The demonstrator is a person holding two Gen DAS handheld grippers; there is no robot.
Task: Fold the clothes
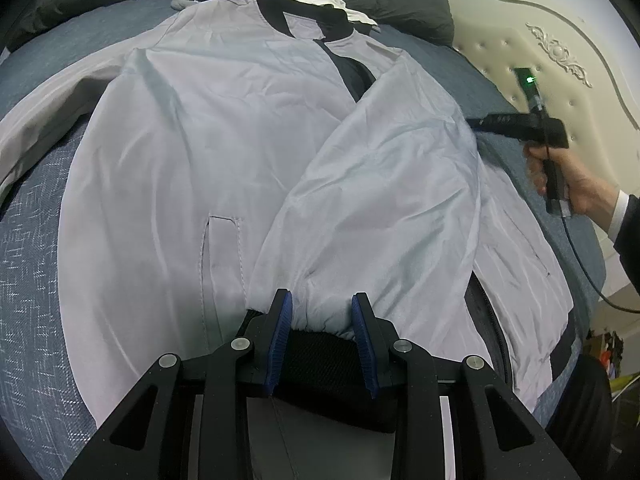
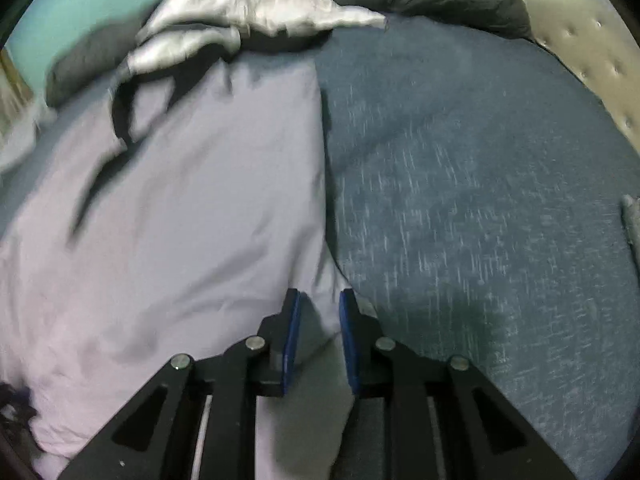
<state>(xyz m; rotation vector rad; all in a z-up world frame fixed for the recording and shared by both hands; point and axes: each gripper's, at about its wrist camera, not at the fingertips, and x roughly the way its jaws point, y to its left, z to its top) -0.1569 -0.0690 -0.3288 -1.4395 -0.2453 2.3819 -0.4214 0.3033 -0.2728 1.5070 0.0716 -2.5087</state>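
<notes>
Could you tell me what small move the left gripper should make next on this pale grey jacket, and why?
Probably release the black ribbed cuff. The left gripper grips it, and the pale grey jacket sleeve already lies diagonally across the body on the blue bedspread. The right gripper sits at the jacket's side edge, ready for the next fold.

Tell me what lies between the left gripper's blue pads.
The light grey jacket's gathered sleeve end and black knit cuff, in the left wrist view.
</notes>
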